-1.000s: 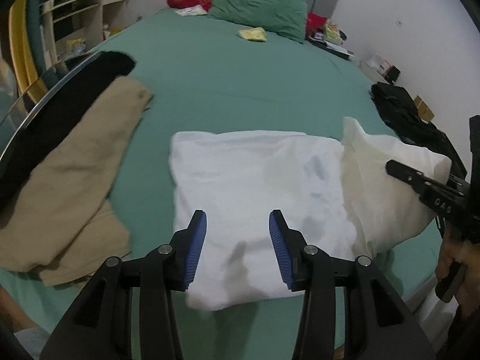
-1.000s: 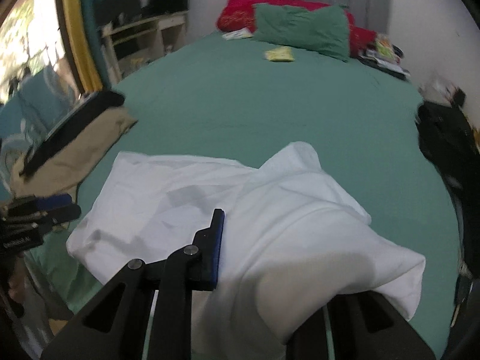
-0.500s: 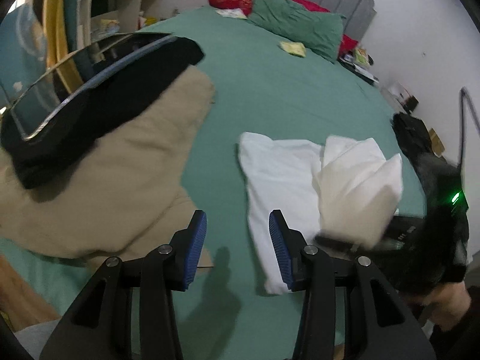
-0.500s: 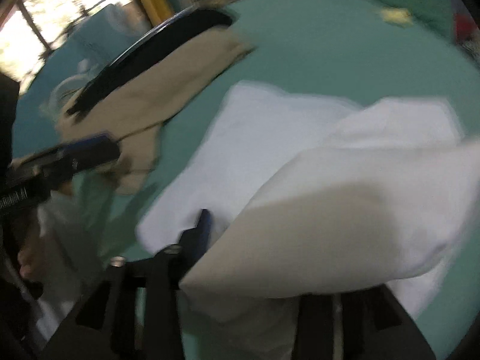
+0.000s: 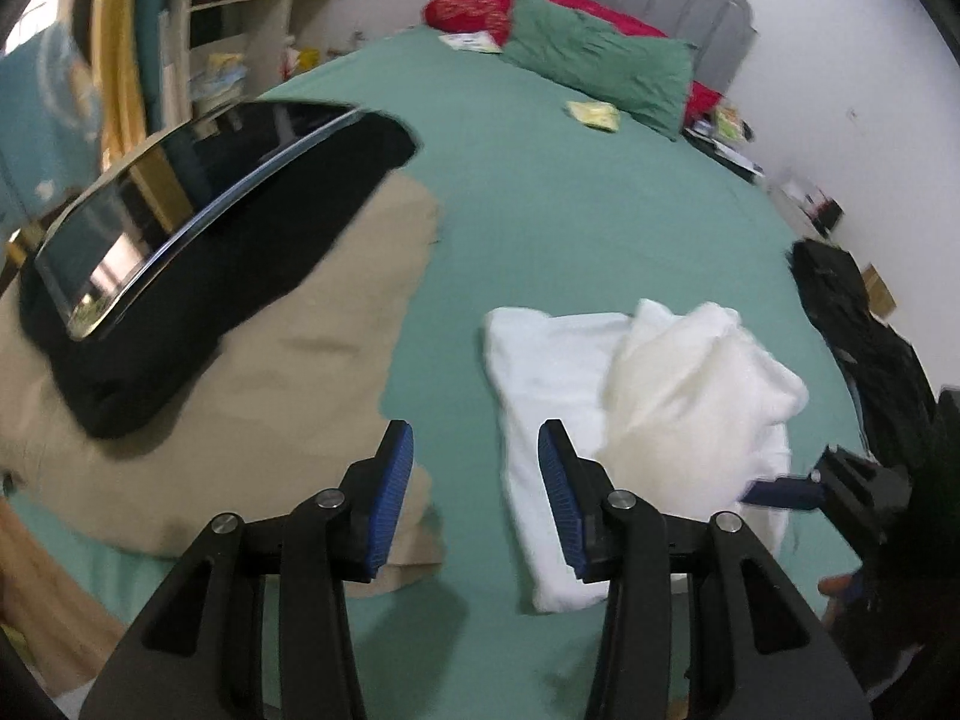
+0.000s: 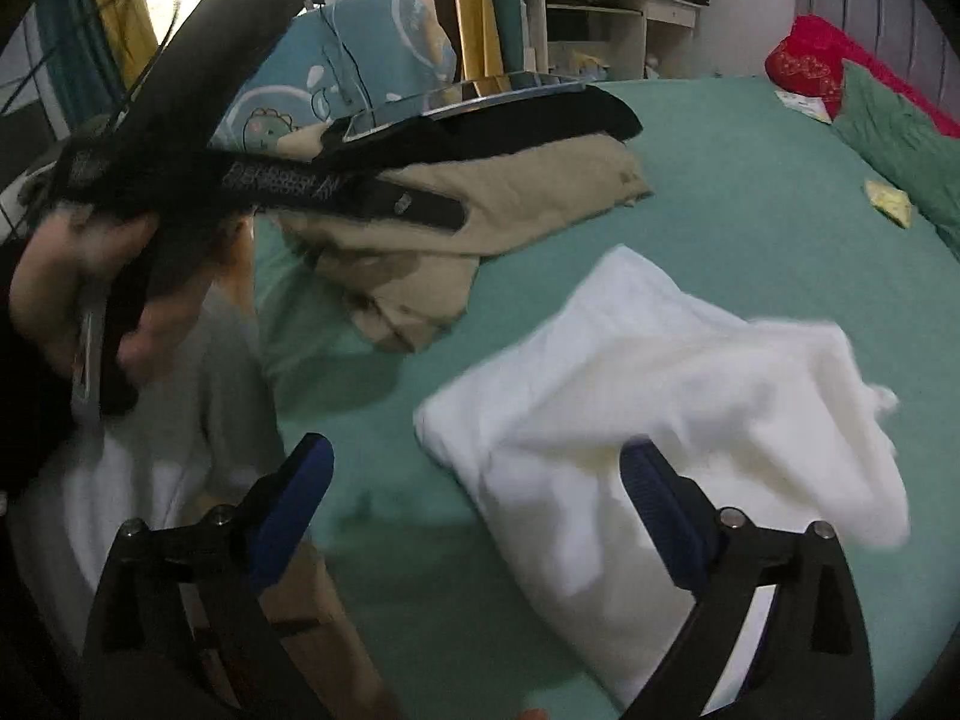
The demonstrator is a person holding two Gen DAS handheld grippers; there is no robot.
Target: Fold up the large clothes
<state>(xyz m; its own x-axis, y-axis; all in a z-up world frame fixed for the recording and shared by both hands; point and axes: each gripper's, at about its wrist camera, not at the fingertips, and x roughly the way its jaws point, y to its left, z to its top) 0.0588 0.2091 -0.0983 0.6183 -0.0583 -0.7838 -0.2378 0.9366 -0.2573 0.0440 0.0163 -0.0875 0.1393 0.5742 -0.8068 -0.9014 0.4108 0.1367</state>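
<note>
A white garment (image 5: pixel 606 396) lies folded on the green bed sheet (image 5: pixel 540 210), its right part humped up loosely; it also shows in the right wrist view (image 6: pixel 660 396). My left gripper (image 5: pixel 474 492) is open and empty, hovering above the sheet just left of the garment's near edge. My right gripper (image 6: pixel 474 504) is wide open and empty, over the garment's near left corner; one blue fingertip of it (image 5: pixel 774 489) shows at the garment's right edge in the left wrist view.
A tan garment (image 5: pixel 252 372) with a black cloth and a shiny curved panel (image 5: pixel 180 222) lies left on the bed. A green pillow (image 5: pixel 600 72) and red pillow (image 5: pixel 480 0) are at the head. Dark clothes (image 5: pixel 858 324) lie at the right edge.
My right gripper let go of the white garment's folded part and opened wide, swinging left. My left gripper moved left off the garment toward the tan one.
</note>
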